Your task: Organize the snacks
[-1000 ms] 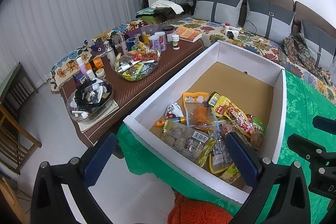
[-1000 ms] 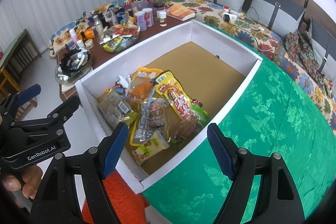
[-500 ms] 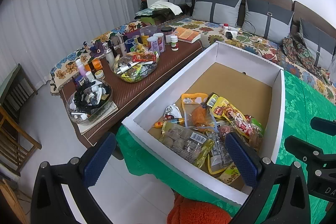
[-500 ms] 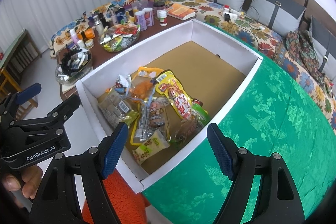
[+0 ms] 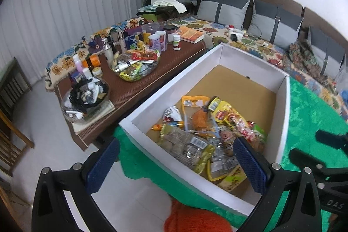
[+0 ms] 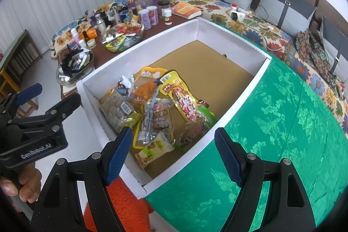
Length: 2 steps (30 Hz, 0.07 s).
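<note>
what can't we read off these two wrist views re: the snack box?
- Snack packets: heaped and overlapping in both views, so the lower ones and the count are hidden.
- Packet print: too small and glare-blurred in both.
- White box: near corner in the left wrist view is covered by the left gripper.
- Glass bowl on the brown table: contents too small to name.
- Right gripper: open, blocks the box's near rim.

Left gripper (image 5: 174, 164) open, empty, above white box (image 5: 171, 92) near edge; snack packets (image 5: 208, 136) piled inside, green cloth (image 5: 308, 105) beneath.
</note>
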### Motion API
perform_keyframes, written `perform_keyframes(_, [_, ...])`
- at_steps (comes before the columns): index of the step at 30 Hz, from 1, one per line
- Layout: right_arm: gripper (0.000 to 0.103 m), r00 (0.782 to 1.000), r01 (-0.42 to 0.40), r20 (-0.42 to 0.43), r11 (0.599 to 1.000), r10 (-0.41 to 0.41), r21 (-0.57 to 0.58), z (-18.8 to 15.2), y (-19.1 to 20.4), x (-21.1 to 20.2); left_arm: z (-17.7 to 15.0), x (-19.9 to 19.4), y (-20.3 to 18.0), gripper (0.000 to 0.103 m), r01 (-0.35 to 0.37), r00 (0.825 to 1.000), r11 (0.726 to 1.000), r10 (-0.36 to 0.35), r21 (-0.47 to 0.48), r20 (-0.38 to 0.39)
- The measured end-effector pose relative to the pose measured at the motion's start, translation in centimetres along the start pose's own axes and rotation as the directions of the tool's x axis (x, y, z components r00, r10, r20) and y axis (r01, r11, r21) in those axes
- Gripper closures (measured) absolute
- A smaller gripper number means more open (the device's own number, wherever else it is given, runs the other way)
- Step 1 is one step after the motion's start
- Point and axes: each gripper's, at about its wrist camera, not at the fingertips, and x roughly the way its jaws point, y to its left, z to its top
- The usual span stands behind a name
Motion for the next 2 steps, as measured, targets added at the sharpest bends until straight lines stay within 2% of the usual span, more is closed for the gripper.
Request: perform_keyframes(2, [0.022,1.0,-0.001,-0.002,1.0,0.001,0.004,-0.04,-0.15,0.09,0.03,-0.18,-0.07,0.0,-0.013,1.0,1.0,0.013,0.001,0.012])
